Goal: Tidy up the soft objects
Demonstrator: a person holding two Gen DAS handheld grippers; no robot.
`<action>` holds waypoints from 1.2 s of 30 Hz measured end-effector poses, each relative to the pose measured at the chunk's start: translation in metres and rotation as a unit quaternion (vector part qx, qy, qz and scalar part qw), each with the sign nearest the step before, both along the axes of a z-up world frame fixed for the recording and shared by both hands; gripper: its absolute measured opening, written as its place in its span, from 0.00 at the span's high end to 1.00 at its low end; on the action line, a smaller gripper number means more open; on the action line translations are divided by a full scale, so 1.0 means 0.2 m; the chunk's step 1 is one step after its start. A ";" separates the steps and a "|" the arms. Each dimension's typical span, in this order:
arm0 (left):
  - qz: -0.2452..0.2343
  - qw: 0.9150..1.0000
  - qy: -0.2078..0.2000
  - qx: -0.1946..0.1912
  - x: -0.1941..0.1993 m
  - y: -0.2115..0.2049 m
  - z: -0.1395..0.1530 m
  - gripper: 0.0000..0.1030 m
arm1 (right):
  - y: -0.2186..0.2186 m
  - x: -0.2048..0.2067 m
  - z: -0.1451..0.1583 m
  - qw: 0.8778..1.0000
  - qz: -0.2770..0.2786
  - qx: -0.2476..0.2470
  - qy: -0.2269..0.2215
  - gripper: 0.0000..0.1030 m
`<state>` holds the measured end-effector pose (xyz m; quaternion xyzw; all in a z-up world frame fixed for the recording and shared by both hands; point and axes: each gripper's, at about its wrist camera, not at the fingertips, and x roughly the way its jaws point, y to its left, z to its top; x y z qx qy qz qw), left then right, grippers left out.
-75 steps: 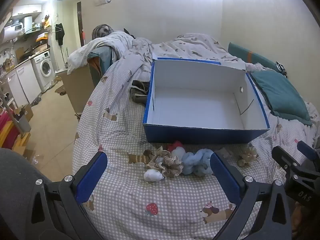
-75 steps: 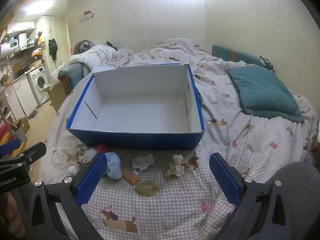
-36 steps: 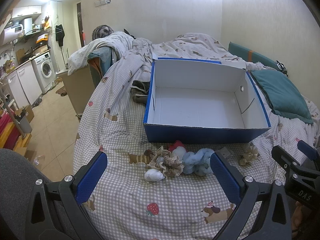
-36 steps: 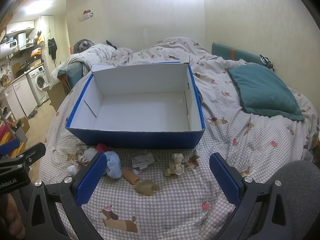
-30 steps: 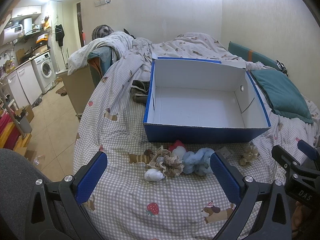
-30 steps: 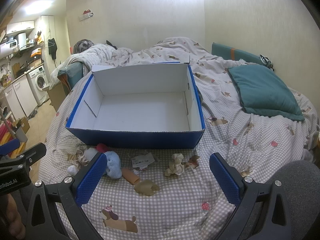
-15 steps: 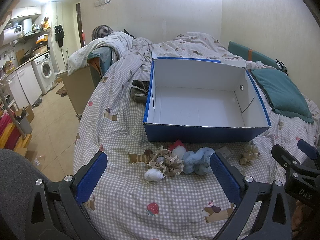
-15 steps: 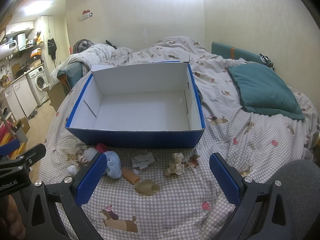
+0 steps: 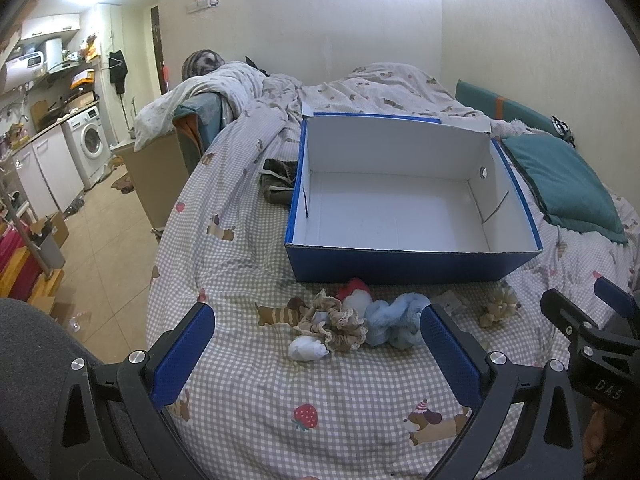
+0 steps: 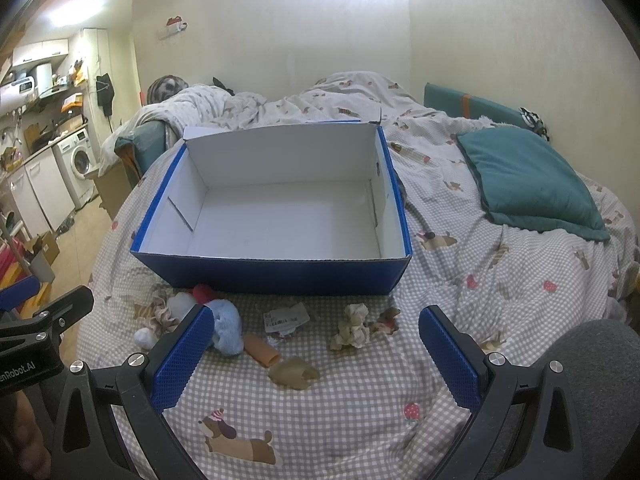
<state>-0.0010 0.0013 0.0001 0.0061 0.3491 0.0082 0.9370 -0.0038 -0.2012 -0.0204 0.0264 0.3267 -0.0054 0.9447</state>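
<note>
An empty blue box (image 9: 412, 268) (image 10: 280, 276) with a white inside sits on the checked bedspread. In front of it lie small soft things: a beige lace scrunchie (image 9: 340, 324), a white ball (image 9: 306, 349), a red-and-white piece (image 9: 354, 294), a light blue plush (image 9: 394, 320) (image 10: 228, 326), a tan scrunchie (image 9: 498, 306) (image 10: 354, 326), a peach tube (image 10: 262, 350) and an olive piece (image 10: 294, 372). My left gripper (image 9: 316, 344) is open, held back from the lace scrunchie pile. My right gripper (image 10: 312, 344) is open, short of the peach tube.
A teal pillow (image 9: 564, 184) (image 10: 532, 184) lies right of the box, and a paper tag (image 10: 286, 318) among the soft things. Rumpled bedding and a dark cloth (image 9: 278, 184) sit behind and left of the box. The bed's left edge drops to a tiled floor (image 9: 104, 240) with a washing machine (image 9: 90, 144).
Almost nothing has changed: both views shifted very slightly, both grippers stay open, and no object has moved.
</note>
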 end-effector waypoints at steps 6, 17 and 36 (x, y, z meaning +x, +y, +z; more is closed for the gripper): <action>-0.001 1.000 0.002 0.000 -0.01 -0.01 -0.04 0.00 | 0.00 0.00 0.00 1.000 0.000 0.000 0.000 0.00; 0.000 1.000 0.002 0.001 -0.01 -0.01 -0.04 0.00 | 0.00 0.00 0.00 1.000 0.000 0.001 0.002 0.00; -0.001 0.997 0.081 -0.002 0.26 0.09 0.08 0.00 | -0.07 0.18 -0.04 0.992 0.008 0.073 0.100 0.00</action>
